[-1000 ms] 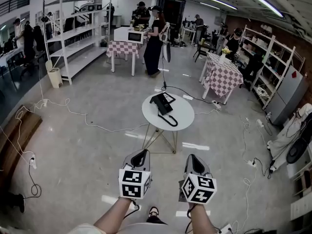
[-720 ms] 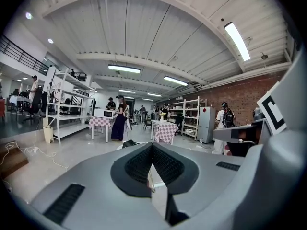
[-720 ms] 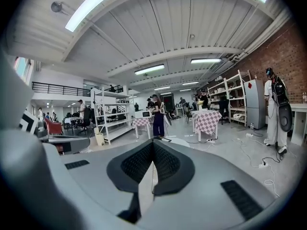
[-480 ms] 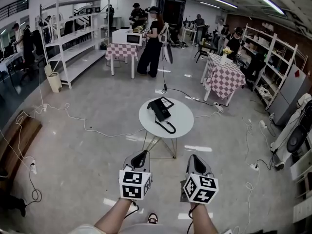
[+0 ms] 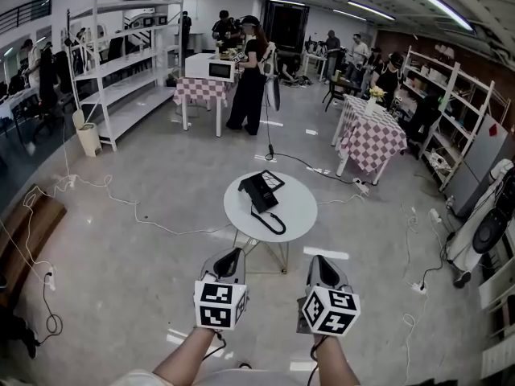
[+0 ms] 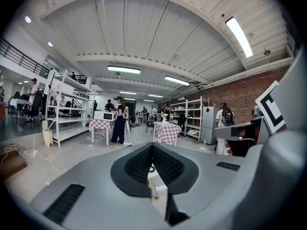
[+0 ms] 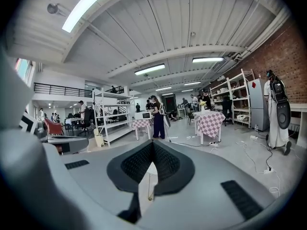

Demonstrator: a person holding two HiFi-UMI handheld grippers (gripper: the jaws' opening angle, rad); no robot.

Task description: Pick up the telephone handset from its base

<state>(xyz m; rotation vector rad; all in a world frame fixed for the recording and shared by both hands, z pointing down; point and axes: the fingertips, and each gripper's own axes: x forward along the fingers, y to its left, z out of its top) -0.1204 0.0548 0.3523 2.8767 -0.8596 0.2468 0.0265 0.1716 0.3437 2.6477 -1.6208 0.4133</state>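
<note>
Round table (image 5: 302, 209) holds the phone (image 5: 259, 190), well ahead. Left gripper (image 5: 232, 253) and right gripper (image 5: 319, 260) are closed, empty. I think it's walk-up time: get closer, then open one.

We see a black telephone (image 5: 259, 190) and its white round table (image 5: 302, 207). Our left gripper (image 5: 233, 253) and right gripper (image 5: 319, 261) are grey with black pads (image 6: 139, 164), their cubes (image 5: 220, 304) patterned in black-and-white squares. Tablecloths (image 5: 372, 139) show red-and-white checks; the floor (image 5: 145, 256) is pale grey, the shelving (image 5: 121, 63) white

We see a glossy grey floor (image 5: 145, 248), trailing cables (image 5: 137, 206), white shelving (image 5: 121, 63), checked-cloth tables (image 5: 374, 139) — brick wall (image 7: 288, 66) beyond, strip lights (image 5: 434, 2) overhead.
</note>
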